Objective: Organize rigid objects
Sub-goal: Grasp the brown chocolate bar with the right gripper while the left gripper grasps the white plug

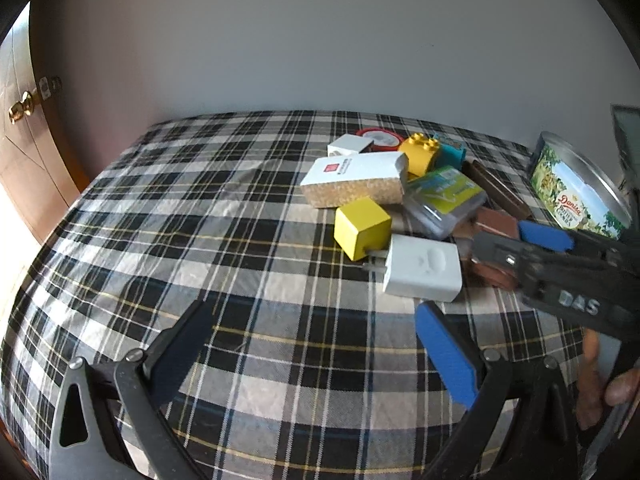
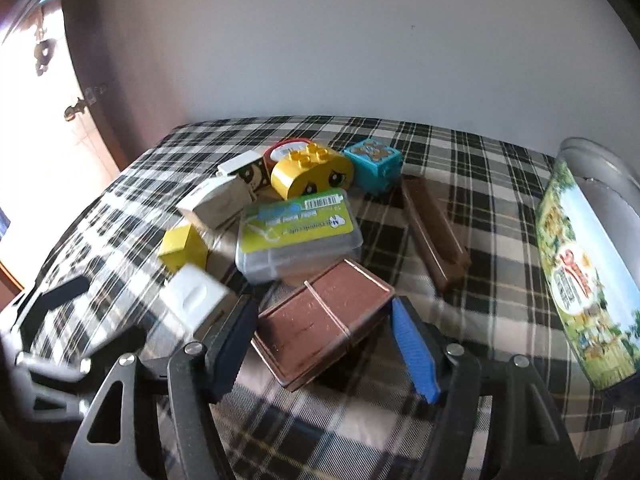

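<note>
A pile of small rigid objects lies on the plaid cloth (image 1: 200,240). It holds a white charger (image 1: 422,268), a yellow cube (image 1: 362,227), a white box (image 1: 356,180), a clear case with a green label (image 2: 298,232), a yellow toy brick (image 2: 312,174), a teal cube (image 2: 374,164) and a long brown bar (image 2: 434,234). My right gripper (image 2: 324,340) is open, its jaws on either side of a brown box (image 2: 320,324) bound with a rubber band. My left gripper (image 1: 316,352) is open and empty, just short of the charger.
A round Danisa cookie tin (image 1: 576,188) stands at the right of the pile; it also shows in the right wrist view (image 2: 580,264). A wall runs behind the table. A wooden door with a brass knob (image 1: 22,108) is at the left.
</note>
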Available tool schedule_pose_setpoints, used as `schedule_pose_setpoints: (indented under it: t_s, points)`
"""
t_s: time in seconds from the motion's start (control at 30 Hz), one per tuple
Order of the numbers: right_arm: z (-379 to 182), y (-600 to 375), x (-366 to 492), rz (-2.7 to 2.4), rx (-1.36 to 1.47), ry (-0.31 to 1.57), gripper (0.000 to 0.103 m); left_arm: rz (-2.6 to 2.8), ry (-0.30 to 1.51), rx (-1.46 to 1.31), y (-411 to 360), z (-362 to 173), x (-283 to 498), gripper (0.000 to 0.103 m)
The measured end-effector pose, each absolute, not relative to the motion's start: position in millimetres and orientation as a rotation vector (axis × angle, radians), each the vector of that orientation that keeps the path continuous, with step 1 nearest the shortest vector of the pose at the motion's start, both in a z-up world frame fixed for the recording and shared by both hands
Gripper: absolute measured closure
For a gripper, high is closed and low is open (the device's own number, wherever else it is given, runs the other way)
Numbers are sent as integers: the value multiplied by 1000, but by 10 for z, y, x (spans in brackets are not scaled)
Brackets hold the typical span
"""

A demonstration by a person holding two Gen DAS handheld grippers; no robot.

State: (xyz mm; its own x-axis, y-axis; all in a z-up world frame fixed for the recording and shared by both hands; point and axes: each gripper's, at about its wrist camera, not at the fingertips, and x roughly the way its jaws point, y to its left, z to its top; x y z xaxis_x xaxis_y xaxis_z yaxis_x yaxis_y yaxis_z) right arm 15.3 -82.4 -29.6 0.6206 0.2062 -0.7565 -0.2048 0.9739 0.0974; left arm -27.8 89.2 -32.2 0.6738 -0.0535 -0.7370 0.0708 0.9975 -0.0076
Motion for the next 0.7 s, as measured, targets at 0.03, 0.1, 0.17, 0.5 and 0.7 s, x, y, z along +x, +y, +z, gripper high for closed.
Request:
schedule_pose_setpoints:
  t_s: [0.03, 0.1, 0.17, 0.5, 0.7]
  points:
    - [-290, -791, 176, 231, -4, 869, 32, -70, 826, 23, 889, -316, -283, 0]
    - [-290, -744, 199, 231, -9, 867, 32, -67, 818, 30, 859, -296, -284, 0]
    - [-291, -742, 206, 247, -11, 868, 32, -72, 808, 45, 815, -265, -280, 0]
    - [-346, -901, 387, 297, 76, 931, 23, -64, 824, 64, 707, -269, -276, 0]
    - [-283, -1137, 287, 347, 75, 966, 44, -99, 820, 70, 599, -225, -220, 0]
